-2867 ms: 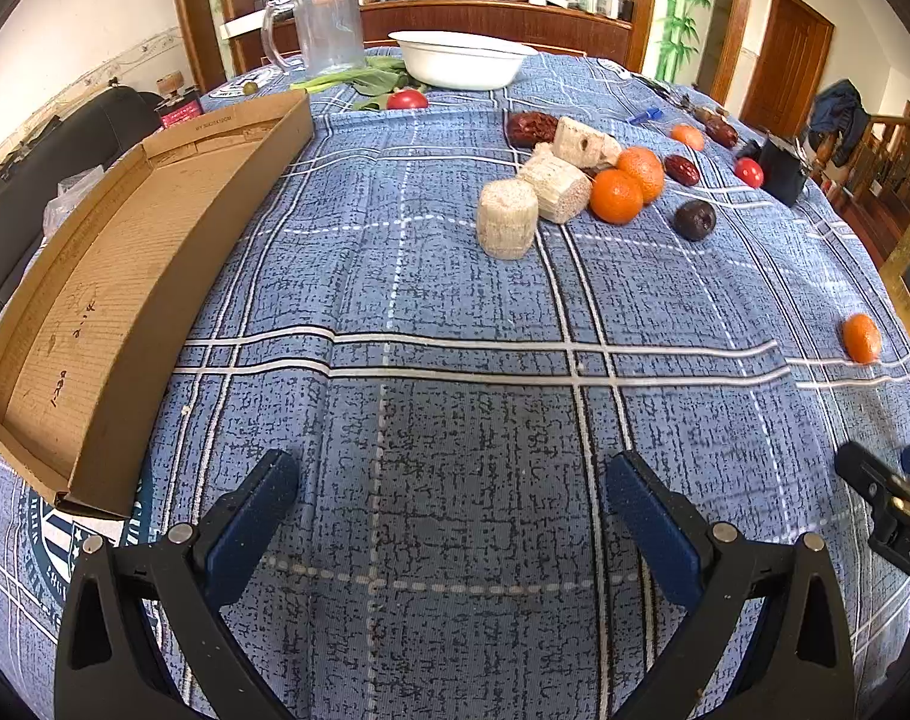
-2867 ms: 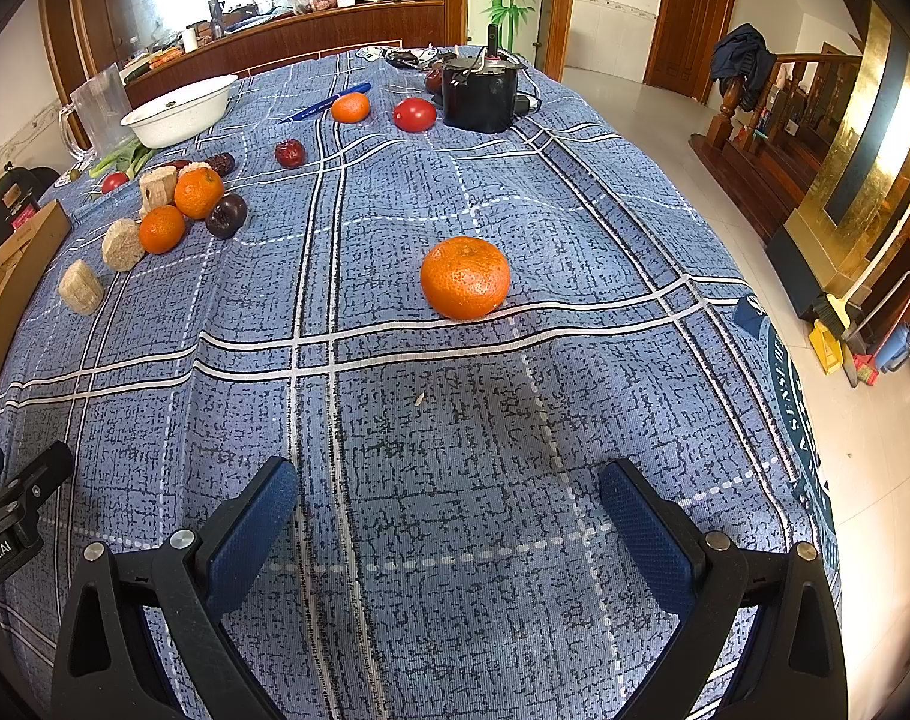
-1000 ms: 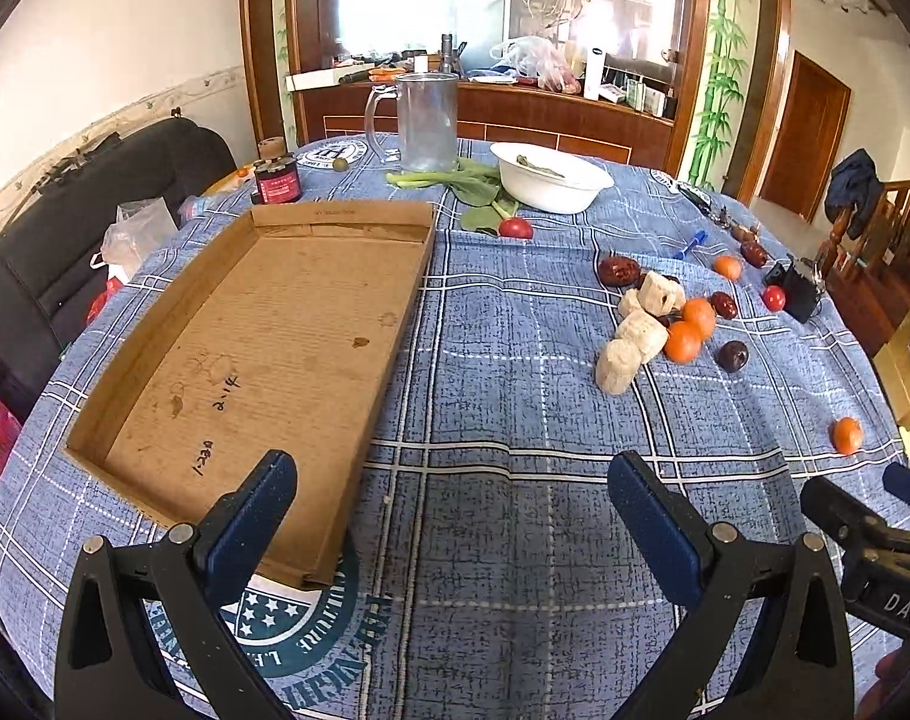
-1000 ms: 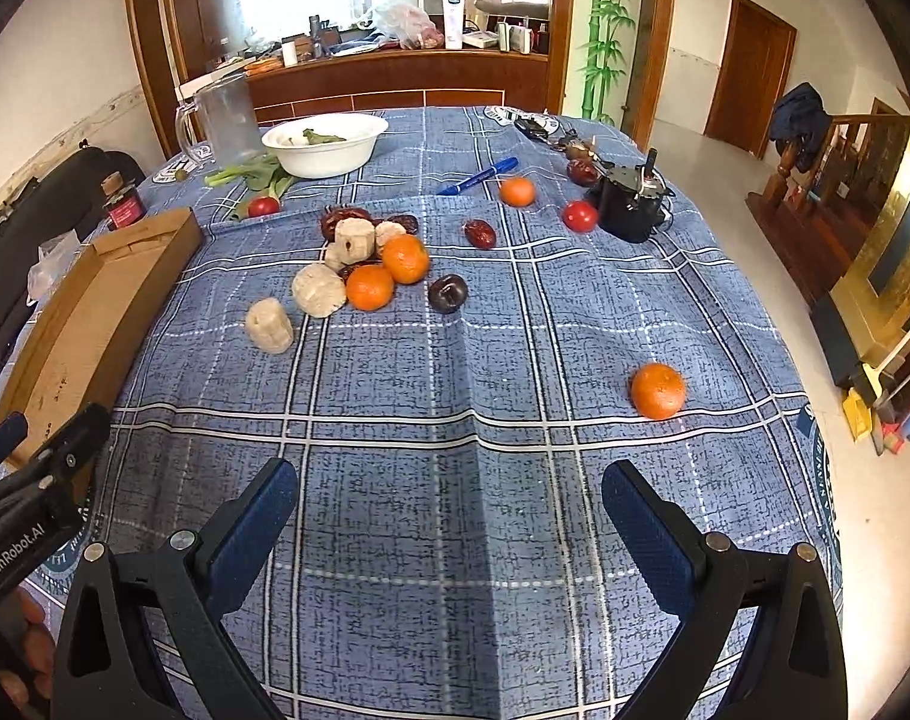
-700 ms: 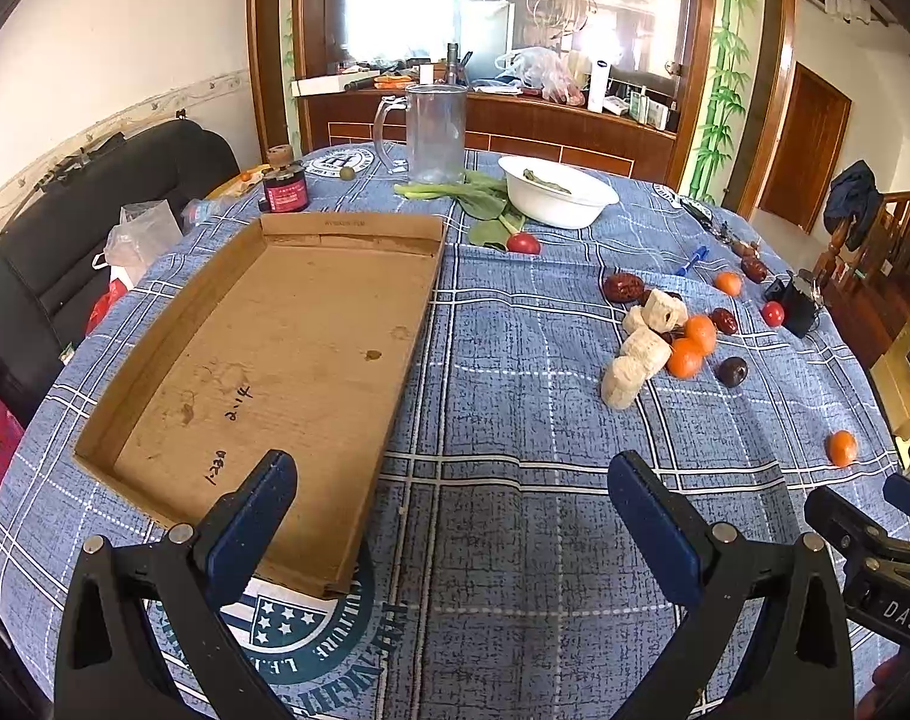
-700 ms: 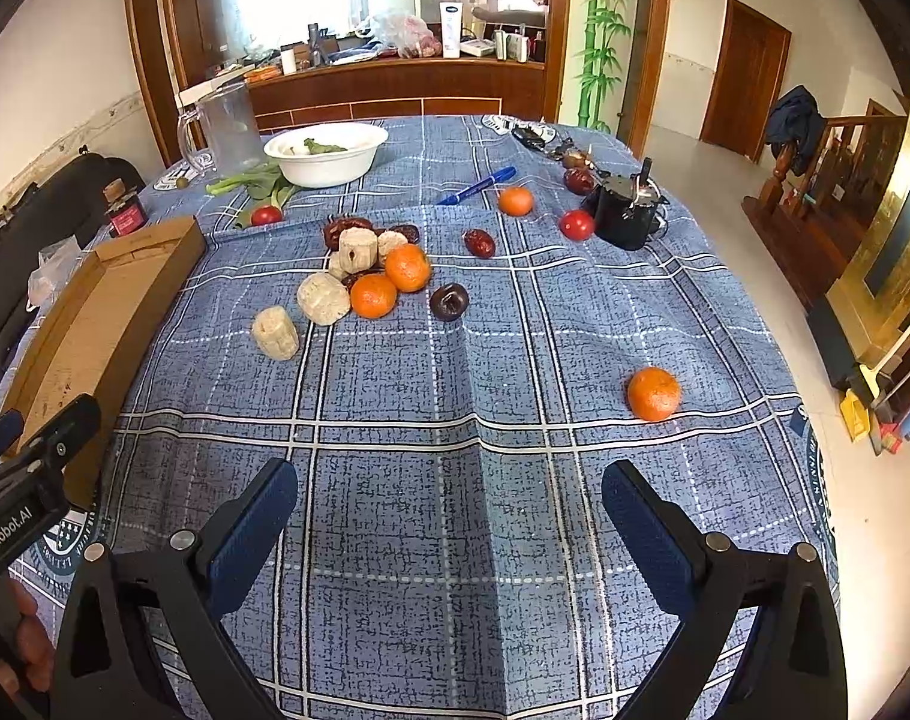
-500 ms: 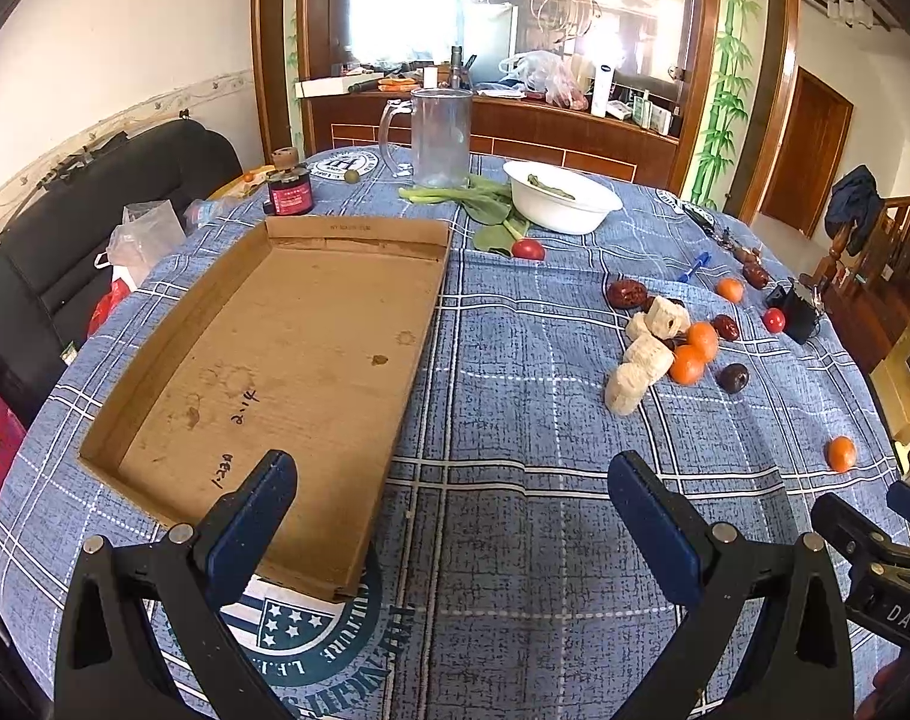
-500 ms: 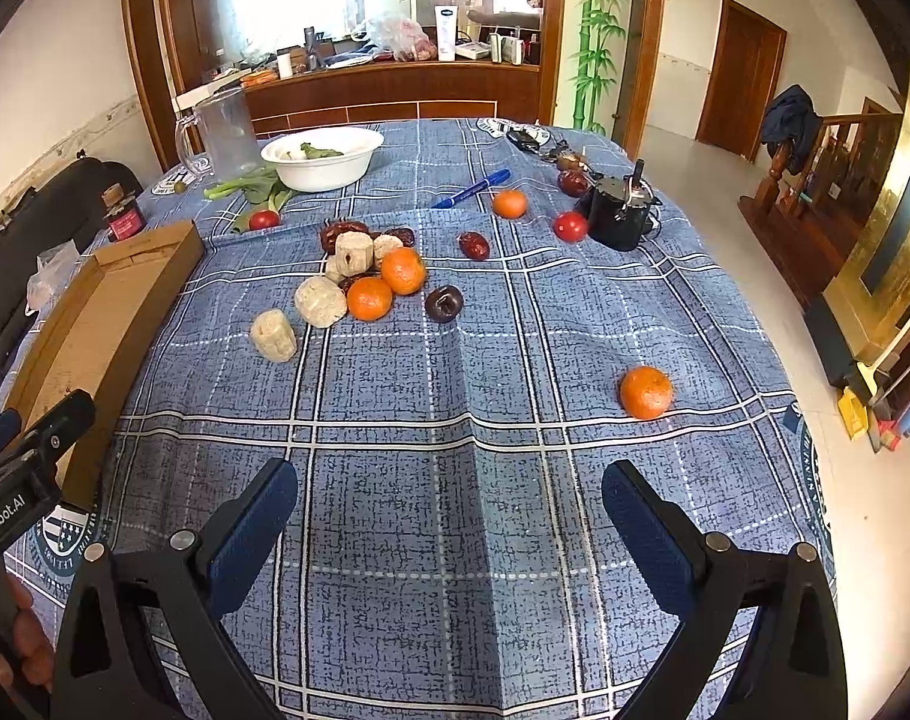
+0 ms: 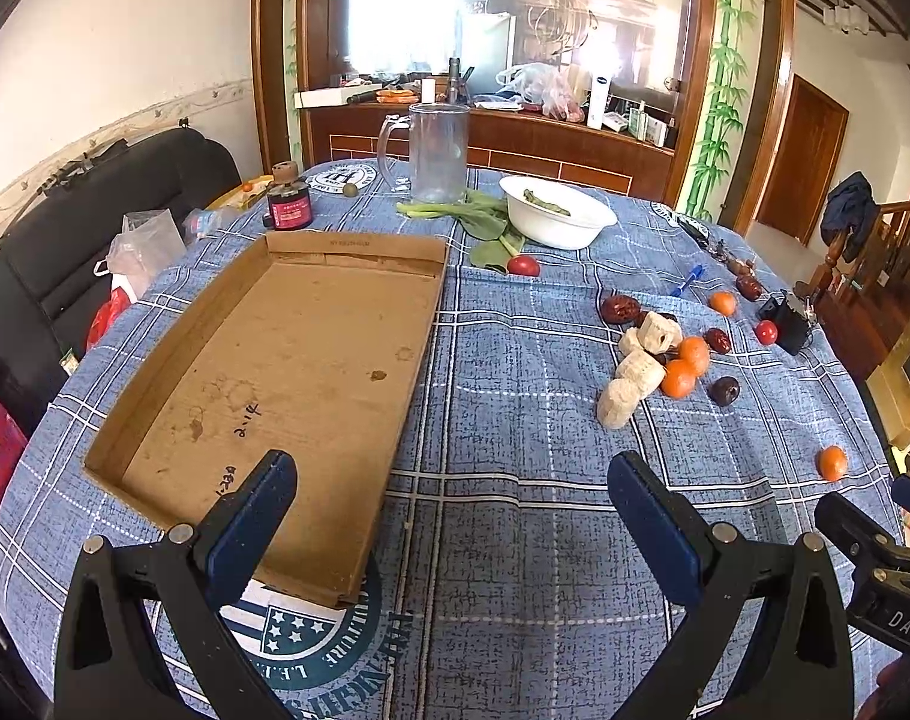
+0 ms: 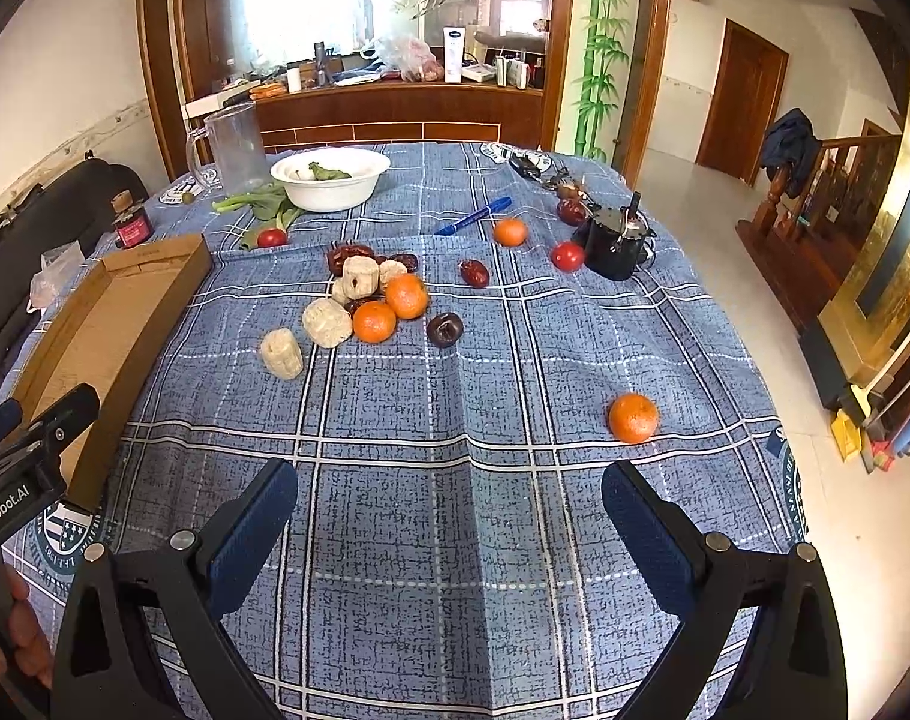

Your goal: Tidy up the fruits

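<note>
An empty cardboard tray [image 9: 287, 372] lies on the left of the blue checked tablecloth; it also shows in the right wrist view [image 10: 101, 324]. A cluster of oranges [image 10: 389, 309], pale corn pieces [image 10: 326, 321] and dark dates [image 10: 444, 329] sits mid-table, also in the left wrist view [image 9: 664, 360]. A lone orange [image 10: 633, 417] lies at the right, apart from the cluster. My left gripper [image 9: 452, 516] is open and empty above the tray's near corner. My right gripper [image 10: 449, 519] is open and empty above bare cloth.
A white bowl [image 10: 329, 177], a glass jug [image 10: 233, 147] and greens [image 10: 263, 204] stand at the back. A black pot [image 10: 613, 246], red tomatoes [image 10: 567, 256], a blue pen [image 10: 472, 216] and another orange [image 10: 510, 232] lie back right. The table edge drops off at right.
Both grippers have pulled back and risen, so the whole table and tray now show. Both stay open and empty. Nothing on the table has moved.
</note>
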`<state>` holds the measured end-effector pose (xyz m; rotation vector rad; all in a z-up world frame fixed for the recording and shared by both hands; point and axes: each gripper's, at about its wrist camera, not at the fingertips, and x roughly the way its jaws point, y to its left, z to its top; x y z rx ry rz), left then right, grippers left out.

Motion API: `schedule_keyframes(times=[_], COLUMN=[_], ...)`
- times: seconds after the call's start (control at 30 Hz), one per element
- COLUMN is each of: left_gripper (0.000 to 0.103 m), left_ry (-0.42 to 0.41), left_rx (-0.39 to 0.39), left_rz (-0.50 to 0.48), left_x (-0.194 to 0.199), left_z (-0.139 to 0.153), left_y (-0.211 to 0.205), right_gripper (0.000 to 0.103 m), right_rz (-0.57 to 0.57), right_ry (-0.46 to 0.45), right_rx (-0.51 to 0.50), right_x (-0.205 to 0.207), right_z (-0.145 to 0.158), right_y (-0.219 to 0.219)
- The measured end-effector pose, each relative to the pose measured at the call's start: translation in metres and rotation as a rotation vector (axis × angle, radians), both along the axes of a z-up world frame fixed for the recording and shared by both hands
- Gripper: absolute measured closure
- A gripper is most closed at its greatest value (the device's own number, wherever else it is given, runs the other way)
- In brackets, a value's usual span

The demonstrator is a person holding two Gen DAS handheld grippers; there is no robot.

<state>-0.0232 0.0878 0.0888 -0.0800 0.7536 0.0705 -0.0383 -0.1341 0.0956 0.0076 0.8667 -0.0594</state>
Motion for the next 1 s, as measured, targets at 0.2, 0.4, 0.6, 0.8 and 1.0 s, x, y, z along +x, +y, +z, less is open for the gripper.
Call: schedule_keyframes(times=[0.2, 0.4, 0.6, 0.8, 1.0], left_gripper=[0.000, 0.000, 0.000, 0.000, 0.000], left_ry=[0.006, 0.007, 0.011, 0.013, 0.026], left_rx=[0.006, 0.012, 0.017, 0.017, 0.024], left_rz=[0.003, 0.009, 0.010, 0.012, 0.019], left_x=[0.002, 0.004, 0.006, 0.007, 0.012], left_z=[-0.001, -0.002, -0.004, -0.005, -0.009], left_y=[-0.002, -0.004, -0.007, -0.008, -0.009], right_gripper=[0.001, 0.001, 0.001, 0.001, 0.001], right_rz=[-0.002, -0.002, 0.000, 0.006, 0.034], right_ry=[0.000, 0.001, -0.003, -0.001, -0.013], right_rx=[0.006, 0.006, 0.006, 0.009, 0.027], right_x=[0.001, 0.001, 0.002, 0.005, 0.012], right_z=[0.000, 0.000, -0.001, -0.003, -0.004], right_y=[-0.002, -0.004, -0.009, -0.011, -0.016])
